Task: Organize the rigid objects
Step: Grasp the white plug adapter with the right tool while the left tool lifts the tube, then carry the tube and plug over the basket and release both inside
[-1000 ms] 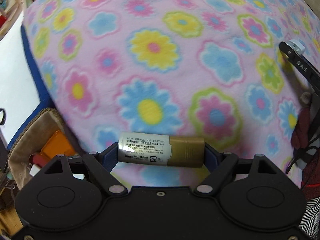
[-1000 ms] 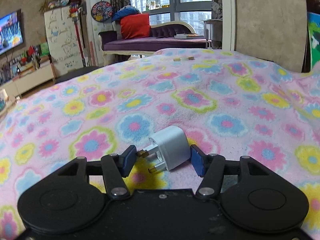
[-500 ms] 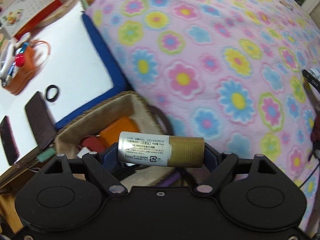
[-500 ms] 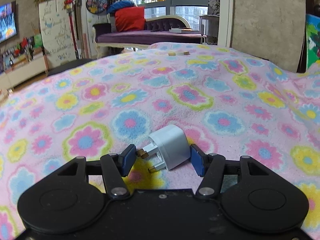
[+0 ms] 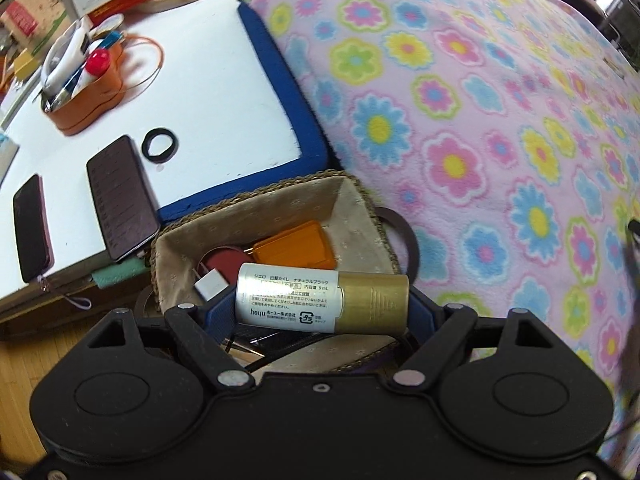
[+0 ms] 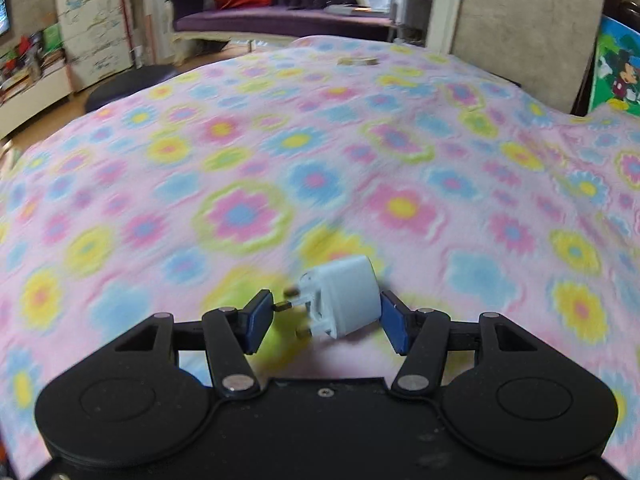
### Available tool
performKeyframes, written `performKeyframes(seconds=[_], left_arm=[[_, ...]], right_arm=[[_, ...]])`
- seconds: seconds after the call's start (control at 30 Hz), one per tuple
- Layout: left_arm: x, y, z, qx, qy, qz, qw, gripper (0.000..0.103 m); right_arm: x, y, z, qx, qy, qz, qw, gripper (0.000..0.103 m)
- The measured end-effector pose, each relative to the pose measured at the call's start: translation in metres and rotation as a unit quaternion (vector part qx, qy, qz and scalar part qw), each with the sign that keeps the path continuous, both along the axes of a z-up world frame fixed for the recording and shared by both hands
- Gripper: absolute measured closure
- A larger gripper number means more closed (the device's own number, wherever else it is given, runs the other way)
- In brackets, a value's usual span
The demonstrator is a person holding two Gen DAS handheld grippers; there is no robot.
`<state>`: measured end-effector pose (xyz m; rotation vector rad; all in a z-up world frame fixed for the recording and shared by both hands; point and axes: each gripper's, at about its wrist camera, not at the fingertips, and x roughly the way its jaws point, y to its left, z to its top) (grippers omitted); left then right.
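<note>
Left gripper (image 5: 322,306) fingers clamp a white-and-gold cylindrical tube (image 5: 322,304) above the woven lined basket (image 5: 360,204); right gripper (image 6: 326,320) fingers clamp a white plastic plug adapter (image 6: 344,300).

A lived-in home: a bed under a flowered fleece blanket (image 6: 360,160), a purple sofa (image 6: 280,20) by the window, and cluttered shelves (image 6: 24,68) along the wall.

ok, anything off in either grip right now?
Right gripper holds the white plug adapter askew: one pad presses a prong tip, so the body sits tilted. Left gripper holds the gold-capped tube squarely, end to end, over the basket.
</note>
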<state>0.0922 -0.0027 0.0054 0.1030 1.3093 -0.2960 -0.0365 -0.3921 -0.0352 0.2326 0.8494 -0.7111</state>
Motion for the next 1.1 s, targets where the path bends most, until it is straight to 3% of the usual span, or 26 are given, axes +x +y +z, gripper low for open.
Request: performKeyframes(seconds=[0.3,0.67,1.1], left_arm=[[0.005,0.032,-0.008,0.004,0.009,0.042,0.9991,0.023],[0.004,0.050,-0.012,0.031,-0.002,0.056,0.9979,0.023],[0.010,0.074,-0.017,0.040,-0.003,0.095,0.9947,0.023]], right_arm=[[0.010,0.116,0.006,0.103,0.008,0.113,0.988,0.046],[0.048,0.244,0.010,0.118,0.024,0.244,0.962,0.045],[0.074,0.296,0.002,0.128,0.048,0.285,0.949,0.045]])
